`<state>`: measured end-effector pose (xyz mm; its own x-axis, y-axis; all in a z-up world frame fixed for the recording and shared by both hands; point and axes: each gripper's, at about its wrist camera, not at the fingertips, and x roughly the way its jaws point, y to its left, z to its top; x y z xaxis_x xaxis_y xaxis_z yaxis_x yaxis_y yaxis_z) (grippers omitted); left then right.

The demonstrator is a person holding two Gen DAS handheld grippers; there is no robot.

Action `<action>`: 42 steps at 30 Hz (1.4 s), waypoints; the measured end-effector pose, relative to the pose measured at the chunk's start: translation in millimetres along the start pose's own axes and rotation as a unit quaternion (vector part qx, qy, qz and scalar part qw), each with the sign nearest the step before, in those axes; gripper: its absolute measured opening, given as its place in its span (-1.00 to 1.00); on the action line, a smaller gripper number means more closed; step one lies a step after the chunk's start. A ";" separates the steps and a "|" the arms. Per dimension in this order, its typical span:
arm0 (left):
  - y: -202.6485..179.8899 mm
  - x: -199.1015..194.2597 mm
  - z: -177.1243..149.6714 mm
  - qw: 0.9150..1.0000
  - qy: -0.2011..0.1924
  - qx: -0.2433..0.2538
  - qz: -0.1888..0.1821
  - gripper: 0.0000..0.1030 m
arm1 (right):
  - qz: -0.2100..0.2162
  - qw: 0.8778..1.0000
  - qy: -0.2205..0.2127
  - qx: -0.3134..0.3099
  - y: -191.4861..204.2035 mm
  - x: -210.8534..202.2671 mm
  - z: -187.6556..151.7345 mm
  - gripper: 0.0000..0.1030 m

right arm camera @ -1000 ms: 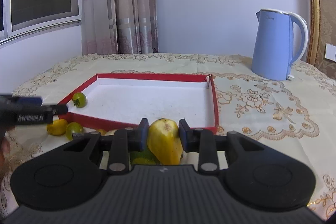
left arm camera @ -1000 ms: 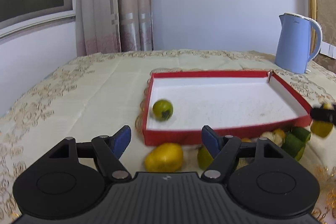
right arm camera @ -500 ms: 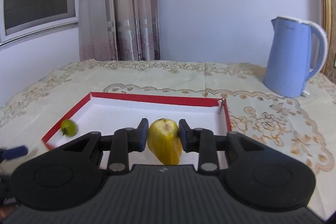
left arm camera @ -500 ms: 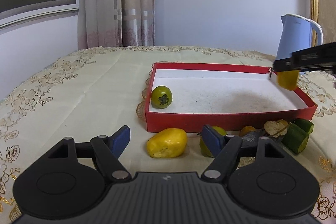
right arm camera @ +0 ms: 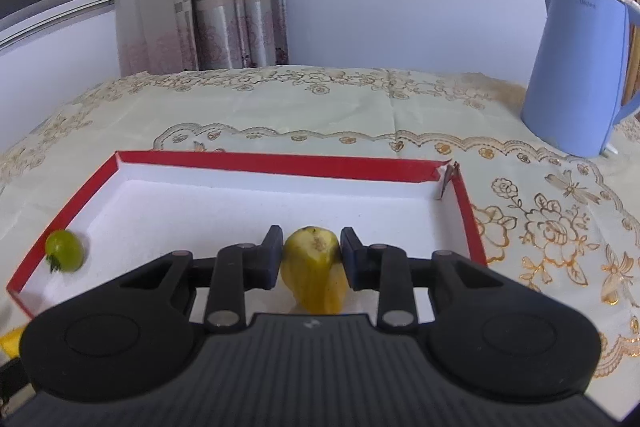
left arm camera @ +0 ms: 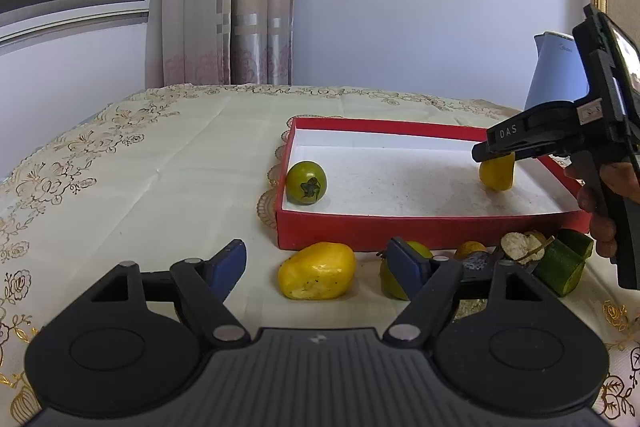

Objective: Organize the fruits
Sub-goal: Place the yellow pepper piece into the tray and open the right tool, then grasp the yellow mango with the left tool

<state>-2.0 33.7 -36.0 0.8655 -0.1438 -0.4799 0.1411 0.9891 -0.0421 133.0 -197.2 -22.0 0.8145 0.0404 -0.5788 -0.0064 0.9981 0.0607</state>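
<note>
Carried from the desk in front of the red box [right arm camera: 256,163], then lowered inside near its right wall: yellow fruit [right arm camera: 314,267], pinched by right tongs [right arm camera: 312,259]. Second piece boxed, release pending. Left tongs [left arm camera: 320,267] spread, empty.

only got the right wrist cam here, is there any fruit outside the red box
observer: Yes. The left wrist view shows a yellow fruit on the cloth, just in front of the red box and its near wall.
operator: anything else there
observer: A green fruit lies beside it, partly behind a finger of the left gripper. Further right is a cut cucumber piece.
operator: left gripper free
observer: Yes, it's open and empty.
</note>
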 end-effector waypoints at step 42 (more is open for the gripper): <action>22.3 -5.0 10.0 0.998 0.013 0.053 0.039 0.63 | -0.088 0.975 -0.182 0.093 -49.9 -138.5 -104.9 1.00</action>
<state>1.6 56.1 -25.7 0.8636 -0.0650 -0.5000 0.1256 0.9881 0.0884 -40.4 -247.8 -30.2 0.9459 -0.1833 -0.2677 0.2295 0.9613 0.1523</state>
